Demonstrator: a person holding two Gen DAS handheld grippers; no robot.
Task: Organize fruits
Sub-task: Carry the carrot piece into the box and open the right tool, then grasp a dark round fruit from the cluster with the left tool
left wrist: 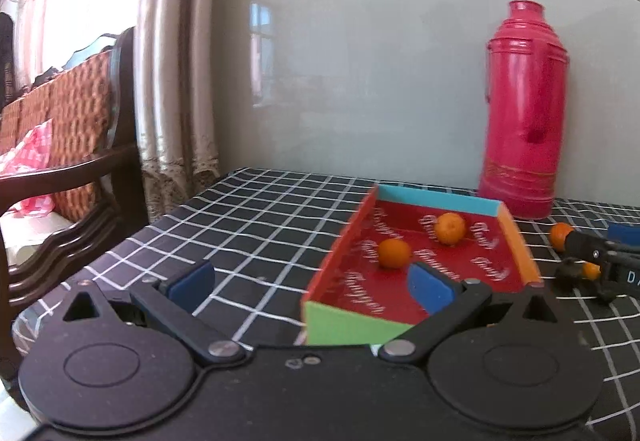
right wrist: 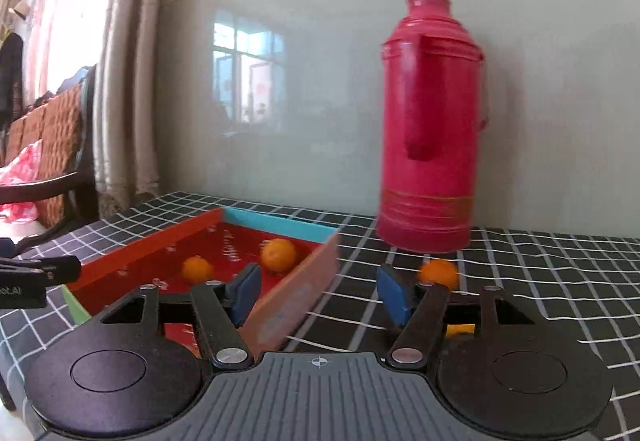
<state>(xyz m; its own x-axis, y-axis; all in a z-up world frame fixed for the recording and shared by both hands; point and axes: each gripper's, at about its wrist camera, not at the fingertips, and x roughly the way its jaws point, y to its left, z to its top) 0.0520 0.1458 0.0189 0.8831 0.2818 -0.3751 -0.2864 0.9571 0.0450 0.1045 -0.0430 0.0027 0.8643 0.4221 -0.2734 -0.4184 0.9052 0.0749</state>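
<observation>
1. Two oranges already lie inside the box (right wrist: 280, 317): the nearer orange (right wrist: 197, 268) towards the left and the farther orange (right wrist: 279, 254) close to the blue back wall, apart from each other.
2. Left claw (left wrist: 312, 283) stands wide open and holds nothing; it hovers at the near left corner of the box, one blue pad outside the wall and one over the red floor.
3. Right claw (right wrist: 318, 291) is also open and empty, straddling the box's right wall.
4. One loose orange (right wrist: 439, 274) sits on the checked tablecloth (right wrist: 560, 273), right of the box and in front of the pink flask (right wrist: 430, 129), just beyond the right claw's right pad. The left view shows another orange bit lower down by that claw, too hidden to judge.
5. Such fruit is probably light, round and apt to roll, with a soft skin that bruises. A gentle pinch across its widest middle looks safest.
6. Box walls look like thin card, likely easy to shove.
</observation>
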